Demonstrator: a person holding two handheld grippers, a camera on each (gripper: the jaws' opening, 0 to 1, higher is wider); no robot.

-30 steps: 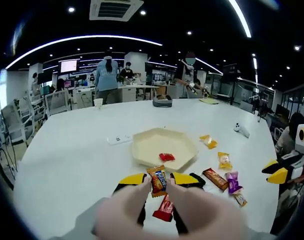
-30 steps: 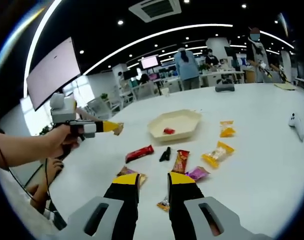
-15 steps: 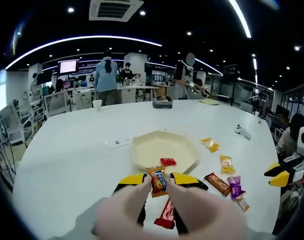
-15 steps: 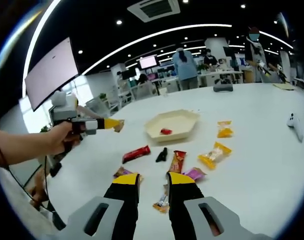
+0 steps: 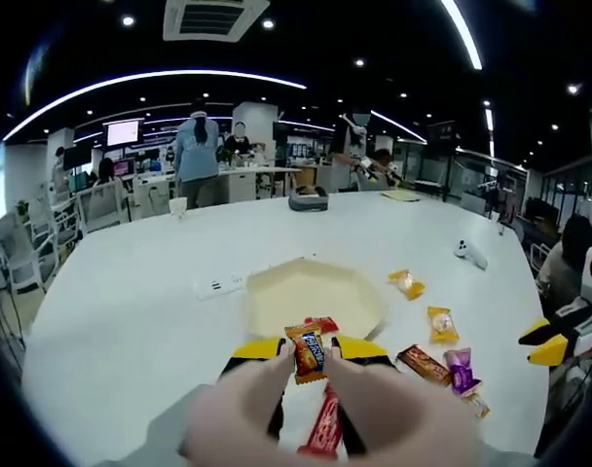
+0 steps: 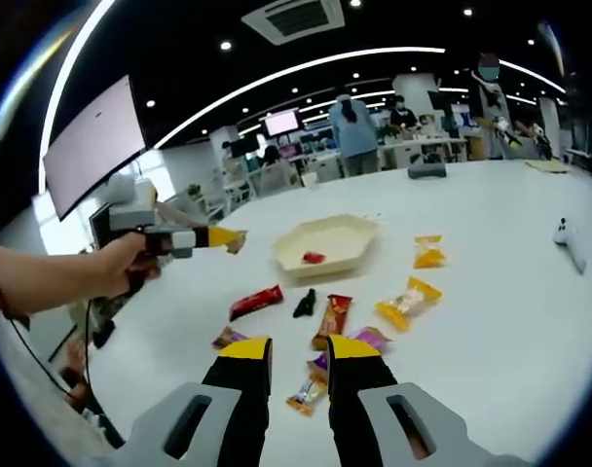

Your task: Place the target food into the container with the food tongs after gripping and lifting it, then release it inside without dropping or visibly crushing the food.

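Jaws of my left gripper (image 5: 309,347) pinch the orange snack packet (image 5: 308,351) at its middle, held in the air near the edge of the cream tray (image 5: 277,292). Packet looks light, crinkly, slippery film; I'd judge a mid-body grip with gentle pressure best, contents may crush. My right gripper (image 6: 285,351) hangs spread, holding nothing, over loose wrapped snacks on the white table (image 6: 510,321).

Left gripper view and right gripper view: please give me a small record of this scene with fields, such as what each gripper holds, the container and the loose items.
left gripper: shut on orange snack packet, held above the table
right gripper: open, holds nothing
container: beige hexagonal tray on white table
in tray: one small red packet
loose on table: red wrapped bar, yellow packet, purple packet
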